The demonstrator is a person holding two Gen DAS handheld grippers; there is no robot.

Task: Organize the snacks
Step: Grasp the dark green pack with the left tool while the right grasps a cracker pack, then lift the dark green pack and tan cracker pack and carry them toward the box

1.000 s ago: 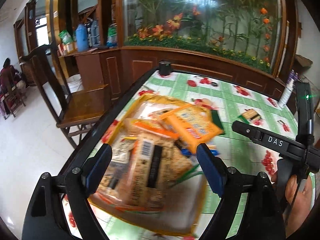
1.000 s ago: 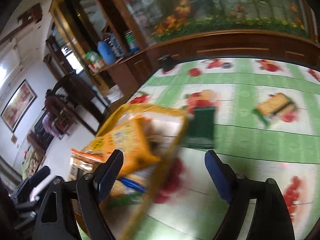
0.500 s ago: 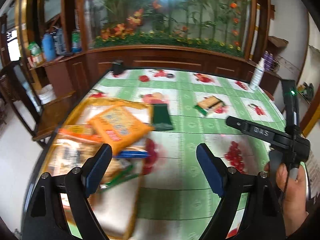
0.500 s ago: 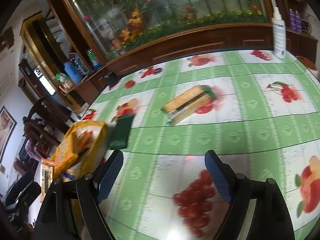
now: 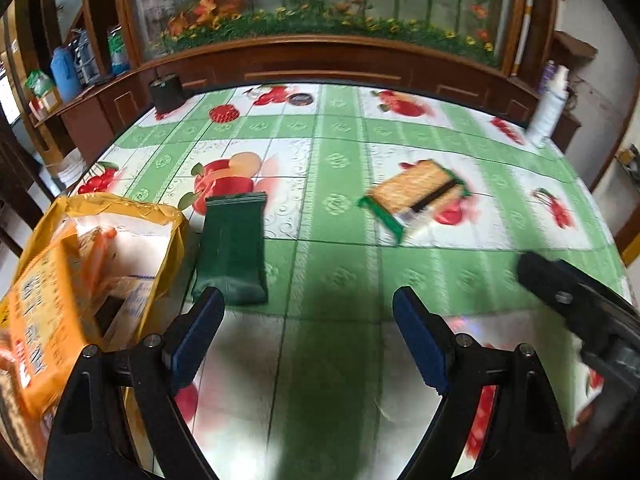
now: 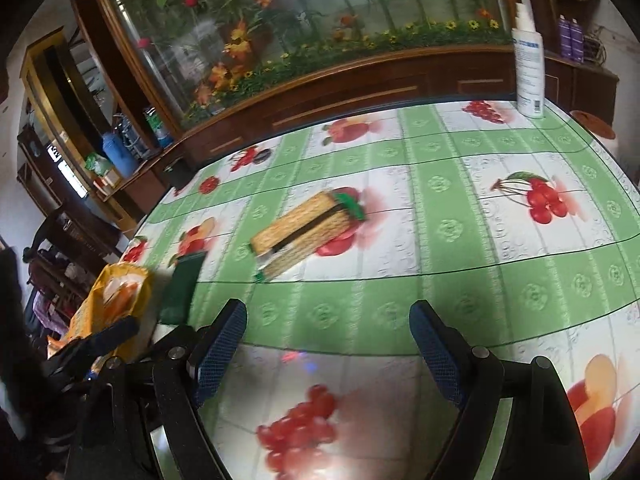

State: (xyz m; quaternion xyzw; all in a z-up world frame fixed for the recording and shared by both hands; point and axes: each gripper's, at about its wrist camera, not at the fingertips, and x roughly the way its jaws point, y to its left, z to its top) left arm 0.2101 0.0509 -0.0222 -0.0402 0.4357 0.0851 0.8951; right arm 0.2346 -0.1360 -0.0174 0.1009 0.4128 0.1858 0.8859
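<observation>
both grippers, left (image 5: 308, 336) and right (image 6: 328, 344), hover with jaws wide and empty over the table (image 5: 332, 380); a green packet (image 5: 232, 248) lies beside the yellow bag (image 5: 120, 216).

Tablecloth (image 5: 336, 264): green and white checks, printed with red cherries, grapes and peach-coloured fruit. Flat packet (image 5: 232, 248): plain dark green. Biscuit pack (image 5: 416, 196): tan, crossed by a black band, edged in bright green. Bag (image 5: 120, 212): yellow, with orange wrappers seen inside. Bottle (image 6: 528, 68): white with a blue label. Gripper pads (image 6: 218, 352): dark blue, on black frames. Cabinet (image 5: 340, 64): reddish-brown wood, backed by orange, red and yellow flowers.
</observation>
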